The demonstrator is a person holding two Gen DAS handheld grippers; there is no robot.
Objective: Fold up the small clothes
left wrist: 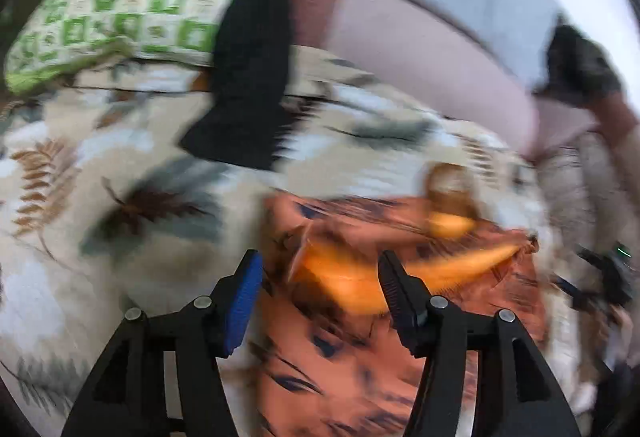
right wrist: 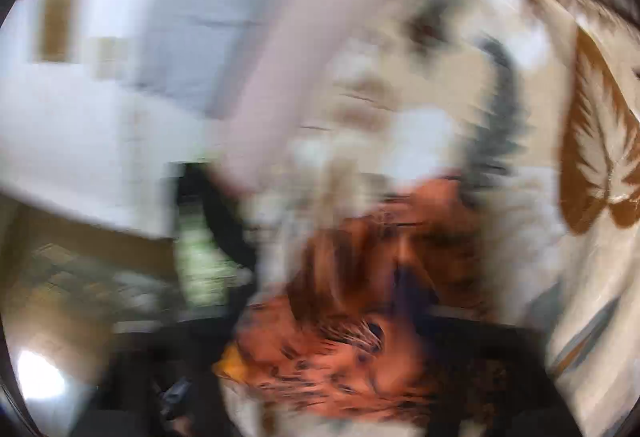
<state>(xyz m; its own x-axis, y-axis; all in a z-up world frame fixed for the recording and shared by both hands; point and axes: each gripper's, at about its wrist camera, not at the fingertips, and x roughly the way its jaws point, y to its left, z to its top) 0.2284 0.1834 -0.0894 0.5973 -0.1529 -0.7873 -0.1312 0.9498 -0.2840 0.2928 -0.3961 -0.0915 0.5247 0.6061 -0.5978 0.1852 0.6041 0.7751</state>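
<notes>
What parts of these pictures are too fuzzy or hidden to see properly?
- Right gripper: its own wrist view is smeared by motion, so open or shut cannot be told.
- Orange patterned garment: the bottom edge and left gripper cut off its lower part in the left wrist view.
- Black cloth: its top runs out of frame.
- Dark object by the wall: too blurred to name.

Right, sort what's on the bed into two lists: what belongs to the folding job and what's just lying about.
For the job:
- orange patterned garment, spread on the bed under the left gripper, whose jaws stand apart with nothing pinched

Just lying about:
- green and white checked pillow
- black cloth draped over the pillow, possibly clothing too
- leaf-print bedspread
- pink headboard
</notes>
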